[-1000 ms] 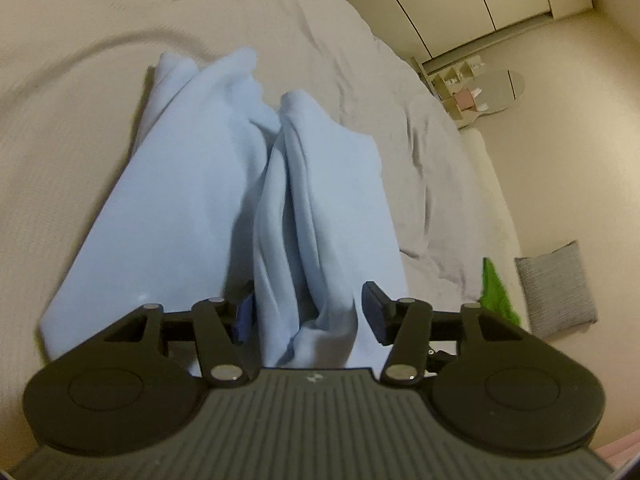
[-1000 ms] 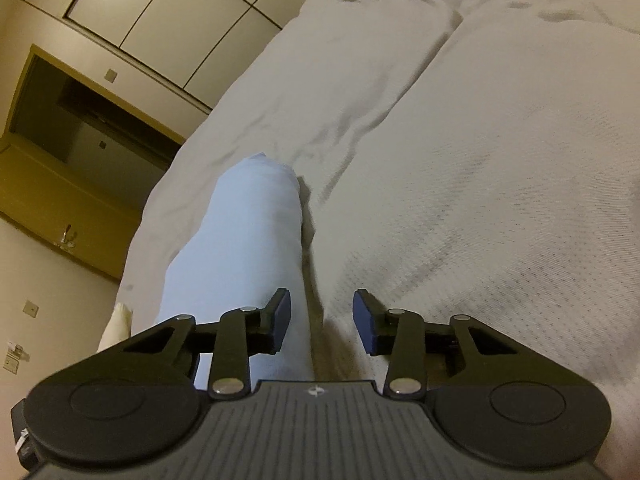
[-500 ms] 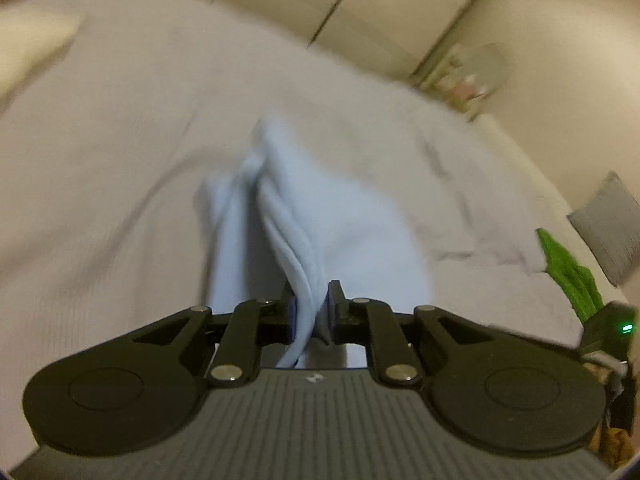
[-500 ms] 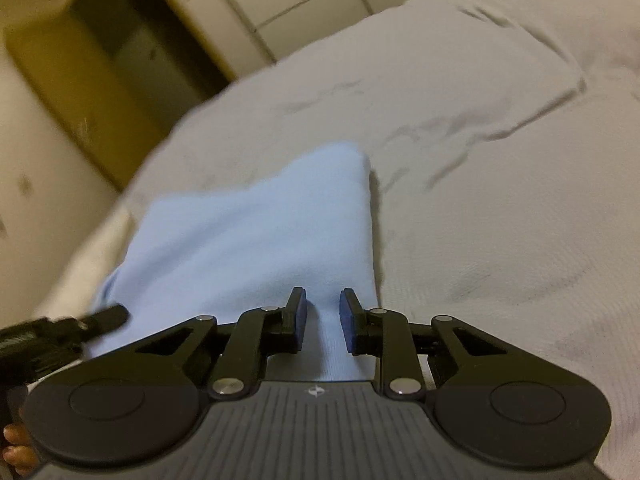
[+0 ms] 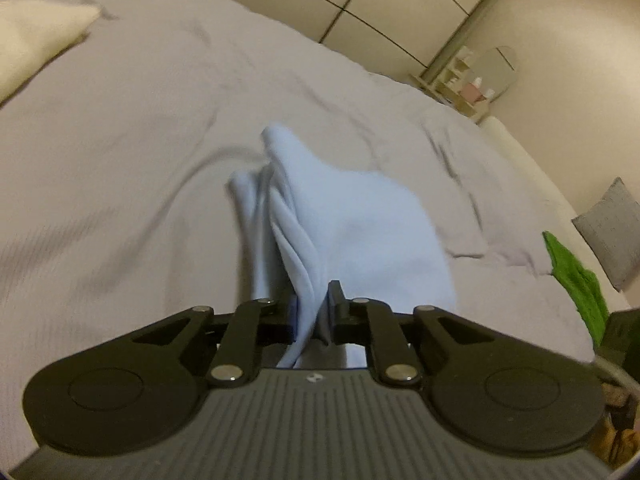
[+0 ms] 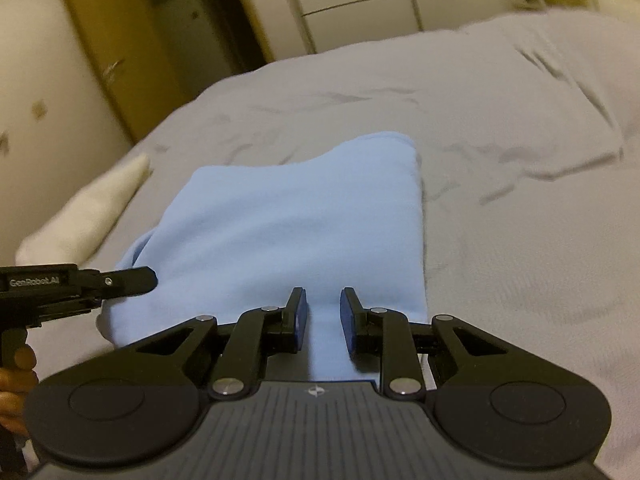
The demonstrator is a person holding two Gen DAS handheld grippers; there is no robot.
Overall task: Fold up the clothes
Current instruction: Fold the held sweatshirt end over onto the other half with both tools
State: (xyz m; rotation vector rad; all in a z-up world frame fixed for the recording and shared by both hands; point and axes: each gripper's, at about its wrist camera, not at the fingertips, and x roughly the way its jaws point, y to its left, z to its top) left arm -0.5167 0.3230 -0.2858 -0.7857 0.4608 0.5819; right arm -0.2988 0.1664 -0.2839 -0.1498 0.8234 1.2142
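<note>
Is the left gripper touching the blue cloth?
Touching. In the left wrist view the left gripper is pinched on a bunched edge of the blue cloth, with fabric pressed between both pads and no gap showing.

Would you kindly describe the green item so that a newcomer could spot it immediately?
Start from the big bed under the pale grey bedspread, where the light blue garment lies. Follow the bed to its far side edge in the left wrist view: the green cloth is there, beside a grey cushion. It is the only bright green thing in the room.
</note>
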